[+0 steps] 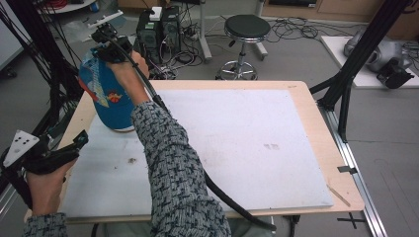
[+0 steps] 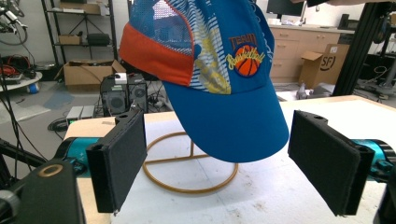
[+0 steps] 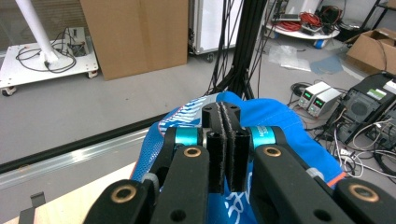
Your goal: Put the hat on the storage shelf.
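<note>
A blue baseball cap (image 1: 111,98) with an orange mesh back and a basketball logo sits at the table's far left corner. In the left gripper view the cap (image 2: 224,93) hangs brim down over a gold wire stand (image 2: 187,186). My right gripper (image 1: 101,47) is at the top of the crown. Its jaws (image 3: 222,121) are pressed together, apparently pinching the cap's fabric (image 3: 280,116). My left gripper (image 1: 74,143) is held at the table's left edge, open, its pads (image 2: 123,158) wide apart and facing the cap from a short distance.
A white mat (image 1: 247,148) covers the wooden table. The right gripper's cable (image 1: 222,197) trails across the near edge. Black frame posts (image 1: 356,64) stand at the right. A stool (image 1: 245,29) and computer cases (image 1: 158,29) stand on the floor beyond.
</note>
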The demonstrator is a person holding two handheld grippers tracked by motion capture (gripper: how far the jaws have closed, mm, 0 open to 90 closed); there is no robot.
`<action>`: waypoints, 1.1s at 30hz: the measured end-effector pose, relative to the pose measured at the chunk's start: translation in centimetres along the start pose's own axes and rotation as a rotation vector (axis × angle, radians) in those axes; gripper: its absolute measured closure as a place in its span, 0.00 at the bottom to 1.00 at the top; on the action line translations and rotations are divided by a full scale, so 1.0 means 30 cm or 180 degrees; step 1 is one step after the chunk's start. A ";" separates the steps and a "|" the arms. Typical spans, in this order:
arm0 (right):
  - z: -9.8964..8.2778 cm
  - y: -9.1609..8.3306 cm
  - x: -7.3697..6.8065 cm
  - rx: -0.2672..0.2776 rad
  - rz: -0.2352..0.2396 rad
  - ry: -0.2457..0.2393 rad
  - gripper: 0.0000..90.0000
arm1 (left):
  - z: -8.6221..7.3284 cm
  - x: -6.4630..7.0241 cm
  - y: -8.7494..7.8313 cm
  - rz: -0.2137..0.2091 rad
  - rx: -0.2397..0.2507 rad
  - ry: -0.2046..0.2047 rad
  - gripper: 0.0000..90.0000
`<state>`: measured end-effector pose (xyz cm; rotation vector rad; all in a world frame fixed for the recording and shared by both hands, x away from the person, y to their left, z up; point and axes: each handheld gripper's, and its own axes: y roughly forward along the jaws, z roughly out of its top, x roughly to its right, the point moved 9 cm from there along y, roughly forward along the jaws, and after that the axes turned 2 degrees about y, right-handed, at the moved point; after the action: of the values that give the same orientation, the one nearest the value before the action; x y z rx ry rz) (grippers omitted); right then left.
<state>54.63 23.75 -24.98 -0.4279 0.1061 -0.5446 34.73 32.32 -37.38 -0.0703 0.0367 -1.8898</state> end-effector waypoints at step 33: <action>-0.001 -0.053 0.054 0.0096 -0.0229 0.0043 0.81 | 0.002 0.000 0.000 -0.0003 0.0010 0.0003 0.22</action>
<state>55.25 21.66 -24.33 -0.3997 0.0957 -0.6193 34.74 32.31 -37.33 -0.0673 0.0343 -1.8908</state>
